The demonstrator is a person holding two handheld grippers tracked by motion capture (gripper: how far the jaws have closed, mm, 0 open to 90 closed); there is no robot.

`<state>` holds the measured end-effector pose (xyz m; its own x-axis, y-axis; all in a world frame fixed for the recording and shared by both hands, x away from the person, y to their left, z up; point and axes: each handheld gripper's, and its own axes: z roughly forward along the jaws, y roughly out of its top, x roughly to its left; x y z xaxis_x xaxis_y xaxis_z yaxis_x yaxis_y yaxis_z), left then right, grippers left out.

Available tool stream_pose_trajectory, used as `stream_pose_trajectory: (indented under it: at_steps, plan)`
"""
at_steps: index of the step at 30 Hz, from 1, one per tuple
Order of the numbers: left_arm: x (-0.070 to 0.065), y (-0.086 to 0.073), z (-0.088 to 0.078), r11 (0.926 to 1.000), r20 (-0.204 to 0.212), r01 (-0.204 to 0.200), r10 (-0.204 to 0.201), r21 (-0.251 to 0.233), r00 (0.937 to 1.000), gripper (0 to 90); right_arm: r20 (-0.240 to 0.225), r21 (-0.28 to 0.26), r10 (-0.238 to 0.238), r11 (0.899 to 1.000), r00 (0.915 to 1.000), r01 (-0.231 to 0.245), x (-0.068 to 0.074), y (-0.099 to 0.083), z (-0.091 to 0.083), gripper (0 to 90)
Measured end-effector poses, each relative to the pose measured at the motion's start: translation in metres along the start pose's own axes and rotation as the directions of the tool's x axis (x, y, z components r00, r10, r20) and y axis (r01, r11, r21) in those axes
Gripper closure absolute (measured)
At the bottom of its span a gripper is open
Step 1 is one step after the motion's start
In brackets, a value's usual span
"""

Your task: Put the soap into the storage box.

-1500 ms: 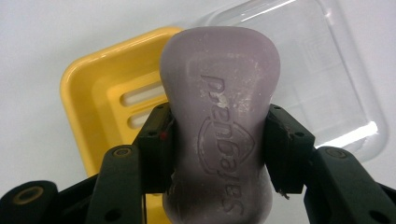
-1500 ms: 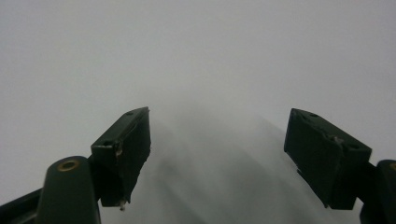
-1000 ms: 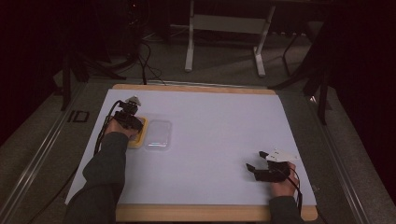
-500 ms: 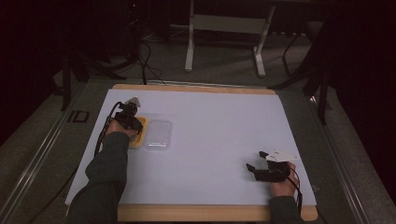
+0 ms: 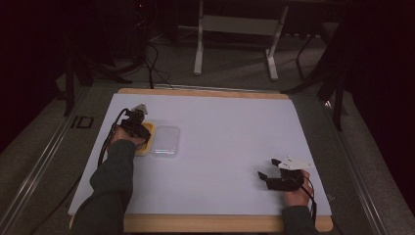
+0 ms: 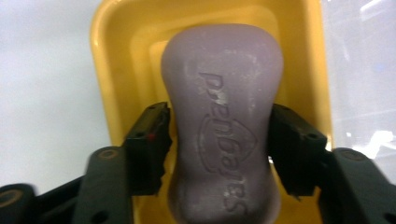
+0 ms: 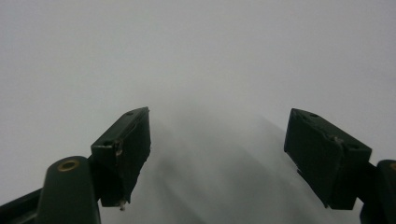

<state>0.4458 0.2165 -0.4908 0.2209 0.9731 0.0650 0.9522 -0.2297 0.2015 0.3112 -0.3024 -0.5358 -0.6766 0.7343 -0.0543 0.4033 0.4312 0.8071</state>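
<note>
A pale purple soap bar (image 6: 223,135) with embossed lettering lies in a yellow soap dish (image 6: 116,56) at the table's left. My left gripper (image 6: 217,116) points down into the dish, both black pads (image 6: 149,149) pressed against the soap's narrow waist. From above, that gripper (image 5: 138,129) and the hand cover most of the dish (image 5: 145,147). My right gripper (image 5: 267,167) rests low over the white table near the front right, jaws wide apart with nothing between them (image 7: 217,121).
A clear plastic lid (image 5: 165,141) lies flat just right of the yellow dish. The white table top (image 5: 230,127) has a wooden edge front and back. Cables trail off the table's left side, and a metal stand stands on the floor beyond.
</note>
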Motion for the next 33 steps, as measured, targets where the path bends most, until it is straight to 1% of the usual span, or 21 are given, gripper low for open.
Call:
stream_pose_trajectory:
  at_steps: [4,8,9,10,11,12,13,14,16,17,19,20,21,22,23,25,26,27,28,29,33]
  plan:
    - [0.001,-0.003,0.0,0.9996,0.016,0.009,-0.008,-0.028,0.9998,40.4,0.0,0.0,0.0,1.0,1.0,0.0,0.0,0.0,0.0,22.4]
    - [0.002,-0.005,-0.001,0.9994,0.028,0.004,-0.003,-0.035,0.9996,40.2,0.0,0.0,0.0,1.0,1.0,0.0,0.0,0.0,0.0,22.4]
    - [0.003,-0.007,-0.004,0.9993,0.025,0.0,0.001,-0.038,0.9997,38.7,0.0,0.0,0.0,1.0,1.0,0.0,0.0,0.0,0.0,22.4]
    - [0.003,-0.007,-0.005,0.999,0.031,0.003,-0.002,-0.044,0.9995,36.3,0.0,0.0,-0.001,1.0,1.0,0.001,0.0,0.0,0.0,22.4]
    - [0.003,-0.007,-0.005,0.999,0.031,0.003,-0.002,-0.044,0.9995,35.8,0.0,0.0,-0.001,1.0,1.0,0.001,0.0,0.0,0.0,22.4]
    - [0.004,-0.008,-0.007,0.9987,0.039,0.004,-0.002,-0.051,0.9992,35.8,0.001,0.0,-0.001,1.0,1.0,0.001,0.0,0.0,0.0,22.4]
    - [0.005,-0.01,-0.011,0.9976,0.047,0.002,0.001,-0.069,0.9989,35.9,0.001,0.0,0.0,1.0,1.0,0.0,0.0,0.0,0.0,22.4]
    - [0.005,-0.01,-0.011,0.9976,0.047,0.002,0.001,-0.069,0.9989,35.6,0.0,0.0,0.0,1.0,1.0,0.0,0.0,0.0,0.0,22.4]
    - [0.004,-0.013,-0.016,0.9957,0.059,-0.006,0.012,-0.092,0.9982,35.2,0.001,0.0,0.0,1.0,1.0,0.0,0.0,0.0,0.0,22.4]
    - [0.004,-0.013,-0.016,0.9957,0.059,-0.006,0.012,-0.092,0.9982,35.1,0.001,0.0,0.0,1.0,1.0,0.0,0.0,0.0,0.0,22.4]
    - [0.003,-0.014,-0.021,0.9936,0.067,-0.012,0.02,-0.113,0.9976,35.1,0.001,-0.001,0.0,1.0,1.0,0.0,0.0,0.0,0.0,22.4]
    - [0.002,-0.016,-0.026,0.9903,0.068,-0.023,0.032,-0.137,0.9972,35.2,0.001,0.0,0.0,1.0,1.0,0.0,0.0,0.0,0.0,22.4]
    - [0.002,-0.016,-0.026,0.9903,0.068,-0.023,0.032,-0.137,0.9972,35.3,0.001,0.0,0.0,1.0,1.0,0.0,0.0,0.0,0.0,22.4]
    - [0.0,-0.017,-0.03,0.9871,0.071,-0.028,0.039,-0.158,0.9967,35.3,0.001,0.0,0.0,1.0,1.0,0.0,0.0,0.0,0.0,22.4]
    - [0.0,-0.017,-0.03,0.9871,0.071,-0.028,0.039,-0.158,0.9967,35.4,0.002,-0.001,0.0,1.0,1.0,0.0,0.0,0.0,0.0,22.4]
    - [-0.001,-0.019,-0.033,0.9838,0.072,-0.04,0.054,-0.175,0.996,35.5,0.001,0.0,-0.001,1.0,1.0,0.001,0.0,0.0,0.0,22.3]
    - [-0.004,-0.02,-0.036,0.9806,0.076,-0.054,0.07,-0.188,0.9947,35.5,0.001,0.0,0.0,1.0,1.0,0.0,0.0,0.0,0.0,22.4]
    - [-0.004,-0.02,-0.036,0.9806,0.076,-0.054,0.07,-0.188,0.9947,35.5,0.001,0.0,0.0,1.0,1.0,0.0,0.0,0.0,0.0,22.4]
    - [-0.005,-0.022,-0.038,0.9787,0.078,-0.062,0.078,-0.196,0.9939,35.4,0.001,0.001,0.0,1.0,1.0,0.0,0.0,0.0,0.0,22.4]
    - [-0.009,-0.024,-0.041,0.9741,0.073,-0.089,0.106,-0.208,0.9917,35.3,0.001,0.0,-0.001,1.0,1.0,0.001,0.0,0.0,0.0,22.4]
    - [-0.014,-0.029,-0.048,0.9605,0.074,-0.135,0.157,-0.243,0.9848,35.5,0.0,0.0,-0.002,1.0,1.0,0.002,0.0,0.0,0.0,22.4]
